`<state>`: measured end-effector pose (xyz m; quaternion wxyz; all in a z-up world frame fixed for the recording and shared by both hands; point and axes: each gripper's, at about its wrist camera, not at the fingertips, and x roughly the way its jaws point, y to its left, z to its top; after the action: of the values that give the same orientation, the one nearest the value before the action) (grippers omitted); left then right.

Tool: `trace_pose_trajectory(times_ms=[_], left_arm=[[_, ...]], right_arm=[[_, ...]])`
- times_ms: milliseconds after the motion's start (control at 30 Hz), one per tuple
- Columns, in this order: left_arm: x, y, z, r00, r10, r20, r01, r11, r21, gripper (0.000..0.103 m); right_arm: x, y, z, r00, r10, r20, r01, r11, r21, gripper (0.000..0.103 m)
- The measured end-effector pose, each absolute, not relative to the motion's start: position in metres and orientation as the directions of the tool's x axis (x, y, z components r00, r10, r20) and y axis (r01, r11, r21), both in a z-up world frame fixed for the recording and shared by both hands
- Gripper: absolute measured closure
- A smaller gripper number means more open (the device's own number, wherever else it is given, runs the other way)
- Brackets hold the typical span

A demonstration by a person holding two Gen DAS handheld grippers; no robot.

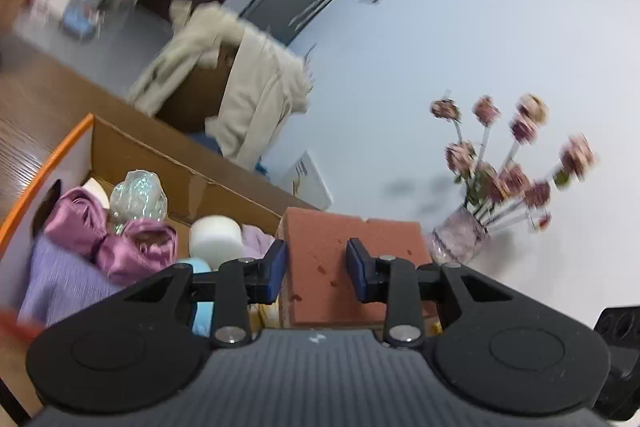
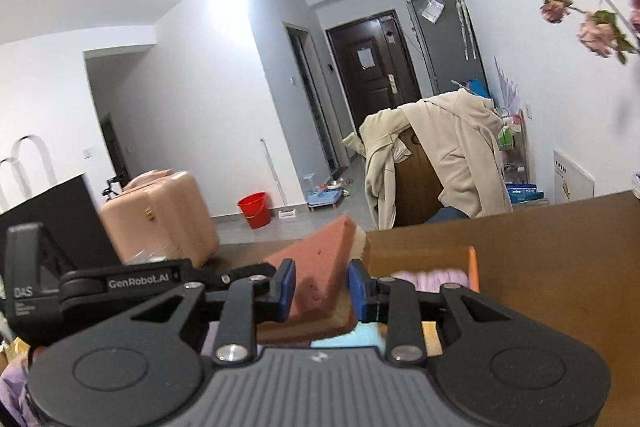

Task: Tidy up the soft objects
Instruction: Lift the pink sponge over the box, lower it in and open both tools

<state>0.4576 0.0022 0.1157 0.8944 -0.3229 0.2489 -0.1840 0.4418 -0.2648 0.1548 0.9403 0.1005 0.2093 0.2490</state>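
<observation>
Sponge (image 1: 352, 259) held flat, long axis running forward.

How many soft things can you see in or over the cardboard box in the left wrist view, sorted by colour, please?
Purple: 3, namely the satin bow, the knit cloth and the pale lilac cloth.
White: 1, the foam roll.
Clear silvery: 1, the plastic wrap bundle.
Light blue: 1, the blue piece.
Reddish brown: 1, the sponge block.
Total: 7

Cardboard box (image 1: 168, 163) packed w/ soft stuff: purple bow (image 1: 116, 239), white foam roll (image 1: 216, 237), lilac cloth (image 1: 60, 275). Red sponge (image 1: 340, 259) blocks box's right end. Vase of flowers (image 1: 460, 237) near, right of box; bare tabletop (image 1: 540, 267) beyond.
</observation>
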Motion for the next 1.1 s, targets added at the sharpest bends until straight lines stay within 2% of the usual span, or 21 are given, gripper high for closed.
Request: trace_pose_trajectory(times_ms=[100,200,333,433,533,667,800,867,933,1100], left_arm=[[0.508,0.032,0.095,0.771,-0.513,-0.378,0.121,0.700,-0.704,0.071],[0.539,0.057,0.081,0.768,-0.468,-0.438,0.043,0.719,-0.693,0.071],[0.560,0.069,0.073,0.763,-0.346,-0.546,-0.060,0.803,-0.592,0.071],[0.570,0.065,0.076,0.760,-0.280,-0.587,-0.086,0.852,-0.517,0.069],[0.580,0.044,0.083,0.766,-0.254,-0.591,-0.049,0.893,-0.447,0.069],[0.595,0.017,0.067,0.735,-0.313,-0.601,0.026,0.899,-0.437,0.069],[0.605,0.026,0.059,0.714,-0.311,-0.627,-0.008,0.892,-0.452,0.050],[0.603,0.035,0.055,0.710,-0.329,-0.622,-0.011,0.879,-0.478,0.046],[0.595,0.046,0.062,0.726,-0.308,-0.614,-0.037,0.875,-0.482,0.036],[0.558,0.059,0.097,0.783,-0.283,-0.554,0.014,0.899,-0.438,0.034]], right_arm=[[0.495,-0.234,0.150,0.775,0.490,-0.400,-0.413,0.871,0.266,0.074],[0.549,-0.203,0.129,0.723,0.489,-0.487,-0.395,0.872,0.289,0.074],[0.595,-0.168,0.097,0.655,0.501,-0.566,-0.363,0.865,0.346,0.074],[0.619,-0.161,0.073,0.614,0.518,-0.595,-0.294,0.850,0.436,0.074],[0.620,-0.173,0.053,0.609,0.506,-0.611,-0.222,0.848,0.481,0.075],[0.595,-0.173,0.070,0.720,0.329,-0.612,-0.167,0.937,0.307,0.075],[0.592,-0.158,0.069,0.718,0.292,-0.632,-0.183,0.955,0.232,0.076],[0.591,-0.152,0.069,0.734,0.271,-0.623,-0.180,0.962,0.206,0.076],[0.587,-0.150,0.069,0.724,0.300,-0.621,-0.202,0.953,0.225,0.076],[0.566,-0.157,0.091,0.742,0.313,-0.593,-0.223,0.949,0.221,0.076]])
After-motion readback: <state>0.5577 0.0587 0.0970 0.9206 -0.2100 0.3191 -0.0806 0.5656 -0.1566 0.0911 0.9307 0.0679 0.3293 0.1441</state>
